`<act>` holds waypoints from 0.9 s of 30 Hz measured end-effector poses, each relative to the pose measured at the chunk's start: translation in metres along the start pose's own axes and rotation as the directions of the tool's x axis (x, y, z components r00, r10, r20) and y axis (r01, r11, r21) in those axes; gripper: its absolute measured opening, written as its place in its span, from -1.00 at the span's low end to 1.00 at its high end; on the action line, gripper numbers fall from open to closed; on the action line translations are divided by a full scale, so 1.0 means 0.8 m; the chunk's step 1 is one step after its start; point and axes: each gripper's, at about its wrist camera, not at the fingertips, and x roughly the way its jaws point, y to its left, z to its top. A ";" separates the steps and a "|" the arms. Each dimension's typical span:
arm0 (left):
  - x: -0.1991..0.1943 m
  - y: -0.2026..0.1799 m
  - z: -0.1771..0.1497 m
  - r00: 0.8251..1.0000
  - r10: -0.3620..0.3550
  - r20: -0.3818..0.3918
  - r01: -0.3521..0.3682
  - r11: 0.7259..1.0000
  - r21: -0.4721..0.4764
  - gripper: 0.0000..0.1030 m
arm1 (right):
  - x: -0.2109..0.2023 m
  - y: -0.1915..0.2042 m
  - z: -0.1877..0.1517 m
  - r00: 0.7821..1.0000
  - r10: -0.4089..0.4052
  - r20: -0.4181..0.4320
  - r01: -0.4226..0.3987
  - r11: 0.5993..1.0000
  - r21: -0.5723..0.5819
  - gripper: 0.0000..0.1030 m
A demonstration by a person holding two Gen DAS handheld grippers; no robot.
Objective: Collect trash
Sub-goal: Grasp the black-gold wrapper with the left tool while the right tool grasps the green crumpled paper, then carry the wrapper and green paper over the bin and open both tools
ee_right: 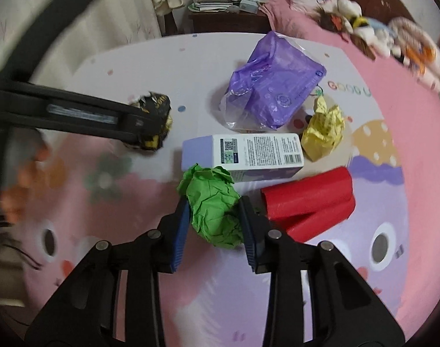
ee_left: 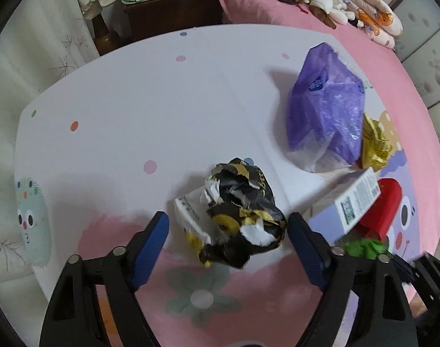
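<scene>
A crumpled black, gold and white wrapper (ee_left: pixel 237 214) lies on the bed sheet between the blue pads of my left gripper (ee_left: pixel 228 221). Its jaws stand open around it: the right pad is almost at the wrapper, the left pad a little apart. In the right wrist view a crumpled green paper ball (ee_right: pixel 214 205) sits between the pads of my right gripper (ee_right: pixel 214 202), and both pads press on its sides. The same green paper ball (ee_left: pixel 361 245) shows at the lower right of the left wrist view. My left gripper's black body crosses the wrapper (ee_right: pixel 155 110) there.
More trash lies on the pink cartoon sheet (ee_right: pixel 393 173): a purple plastic bag (ee_right: pixel 275 92), a yellow paper ball (ee_right: pixel 324 133), a white and lilac box (ee_right: pixel 249 153) touching the green ball, and red tubes (ee_right: pixel 309 199). Plush toys (ee_right: pixel 364 26) and a nightstand (ee_right: pixel 225 14) stand behind.
</scene>
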 end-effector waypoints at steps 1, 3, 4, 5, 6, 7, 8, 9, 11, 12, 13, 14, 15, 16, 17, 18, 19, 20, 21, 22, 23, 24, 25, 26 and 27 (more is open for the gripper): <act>0.005 0.000 0.002 1.000 0.010 -0.008 -0.010 1.000 -0.003 0.53 | -0.004 -0.001 -0.001 1.000 0.012 0.000 -0.012 1.000 0.012 -0.41; 0.007 -0.002 0.003 1.000 0.016 0.003 -0.016 1.000 -0.002 0.47 | -0.013 -0.003 -0.003 0.999 0.041 0.001 -0.041 0.999 0.034 -0.41; 0.008 -0.004 0.002 1.000 0.021 0.007 -0.021 1.000 0.002 0.41 | -0.017 -0.001 -0.005 0.999 0.050 0.002 -0.050 0.998 0.040 -0.41; 0.006 -0.005 0.001 1.000 0.024 0.015 -0.024 1.000 0.006 0.38 | -0.021 0.000 -0.006 0.998 0.060 0.003 -0.060 0.997 0.046 -0.42; 0.003 -0.006 0.000 0.999 0.024 0.028 -0.025 1.000 0.011 0.29 | -0.025 0.001 -0.009 0.998 0.070 0.005 -0.070 0.996 0.054 -0.42; 0.000 -0.006 -0.002 0.999 0.023 0.034 -0.023 1.000 0.014 0.24 | -0.030 0.000 -0.011 0.997 0.082 0.007 -0.083 0.995 0.061 -0.42; -0.004 -0.007 -0.004 0.999 0.026 0.036 -0.026 1.000 0.012 0.22 | -0.033 0.001 -0.013 0.996 0.090 0.009 -0.090 0.994 0.063 -0.42; -0.009 -0.007 -0.008 0.999 0.028 0.041 -0.029 1.000 0.010 0.20 | -0.037 0.001 -0.014 0.995 0.095 0.012 -0.096 0.993 0.063 -0.42; -0.023 -0.011 -0.017 0.998 0.036 0.060 -0.037 0.999 0.014 0.18 | -0.047 0.003 -0.018 0.994 0.105 0.021 -0.106 0.993 0.055 -0.42; -0.034 -0.015 -0.025 0.996 0.041 0.076 -0.043 0.999 0.018 0.18 | -0.052 0.003 -0.020 0.994 0.108 0.025 -0.109 0.993 0.052 -0.42; -0.046 -0.017 -0.031 0.995 0.045 0.089 -0.047 0.999 0.021 0.18 | -0.058 0.002 -0.022 0.993 0.116 0.030 -0.118 0.992 0.052 -0.42; -0.055 -0.021 -0.038 0.994 0.049 0.101 -0.052 0.998 0.023 0.18 | -0.065 0.001 -0.026 0.991 0.126 0.037 -0.128 0.990 0.053 -0.42; -0.068 -0.026 -0.047 0.992 0.051 0.120 -0.054 0.998 0.023 0.18 | -0.069 0.000 -0.028 0.990 0.131 0.042 -0.134 0.990 0.054 -0.42; -0.082 -0.032 -0.058 0.989 0.051 0.140 -0.054 0.998 0.018 0.18 | -0.077 -0.001 -0.032 0.989 0.141 0.050 -0.143 0.988 0.054 -0.42; -0.096 -0.034 -0.068 0.987 0.051 0.154 -0.054 0.998 0.016 0.18 | -0.084 -0.001 -0.036 0.987 0.148 0.057 -0.151 0.987 0.053 -0.42; -0.111 -0.041 -0.081 0.984 0.053 0.172 -0.057 0.998 0.014 0.18 | -0.092 -0.002 -0.041 0.986 0.155 0.067 -0.159 0.986 0.051 -0.42; -0.125 -0.049 -0.095 0.980 0.058 0.191 -0.061 0.998 0.009 0.18 | -0.101 -0.002 -0.048 0.983 0.164 0.076 -0.168 0.985 0.049 -0.42; -0.137 -0.055 -0.108 0.977 0.060 0.206 -0.062 0.998 0.004 0.18 | -0.110 -0.003 -0.055 0.981 0.176 0.084 -0.180 0.983 0.047 -0.42; -0.150 -0.061 -0.123 0.973 0.063 0.220 -0.064 0.998 -0.004 0.18 | -0.118 -0.005 -0.062 0.978 0.187 0.092 -0.192 0.980 0.044 -0.42; -0.161 -0.067 -0.138 0.971 0.068 0.230 -0.066 0.998 -0.013 0.18 | -0.130 -0.008 -0.074 0.973 0.206 0.099 -0.211 0.977 0.039 -0.42; -0.174 -0.073 -0.153 0.969 0.070 0.239 -0.068 0.998 -0.020 0.18 | -0.137 -0.010 -0.081 0.971 0.218 0.103 -0.222 0.974 0.037 -0.42; -0.187 -0.085 -0.173 0.965 0.072 0.252 -0.066 0.997 -0.032 0.18 | -0.149 -0.014 -0.094 0.965 0.239 0.108 -0.243 0.969 0.030 -0.42; -0.196 -0.090 -0.189 0.963 0.074 0.261 -0.066 0.997 -0.037 0.18 | -0.156 -0.017 -0.103 0.962 0.250 0.112 -0.254 0.967 0.023 -0.42; -0.208 -0.103 -0.209 0.959 0.081 0.272 -0.071 0.996 -0.045 0.18 | -0.165 -0.021 -0.112 0.958 0.263 0.115 -0.267 0.964 0.016 -0.42; -0.214 -0.112 -0.225 0.956 0.087 0.281 -0.076 0.996 -0.049 0.18 | -0.177 -0.027 -0.128 0.951 0.284 0.121 -0.286 0.958 0.003 -0.42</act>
